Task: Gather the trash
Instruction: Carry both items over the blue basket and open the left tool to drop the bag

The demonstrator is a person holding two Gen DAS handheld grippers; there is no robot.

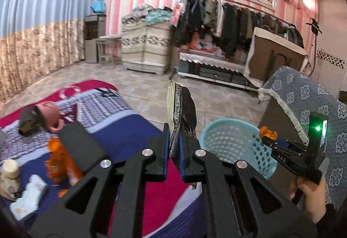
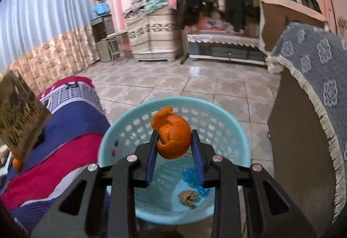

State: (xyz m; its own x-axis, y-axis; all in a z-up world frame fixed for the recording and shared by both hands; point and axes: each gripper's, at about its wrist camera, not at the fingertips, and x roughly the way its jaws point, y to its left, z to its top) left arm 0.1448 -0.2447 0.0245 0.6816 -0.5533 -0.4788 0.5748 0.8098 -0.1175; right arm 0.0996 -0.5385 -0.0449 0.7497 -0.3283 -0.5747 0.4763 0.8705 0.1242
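Right tool (image 2: 174,142) clamped on orange peel (image 2: 172,136), held over light-blue basket (image 2: 121,129) on floor beside bed (image 2: 71,129); left tool (image 1: 174,147) pinched tight on flat patterned wrapper (image 1: 181,112), just left of basket

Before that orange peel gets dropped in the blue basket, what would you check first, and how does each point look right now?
1. Orange peel gripped by the right tool: ok.
2. Peel over the blue basket opening: ok.
3. Room left in the basket, only a few scraps at the bottom: ok.
4. Left tool holding the patterned wrapper securely: ok.
5. Wrapper over the basket: not ok, it is beside it.
6. Basket standing steady: cannot tell.
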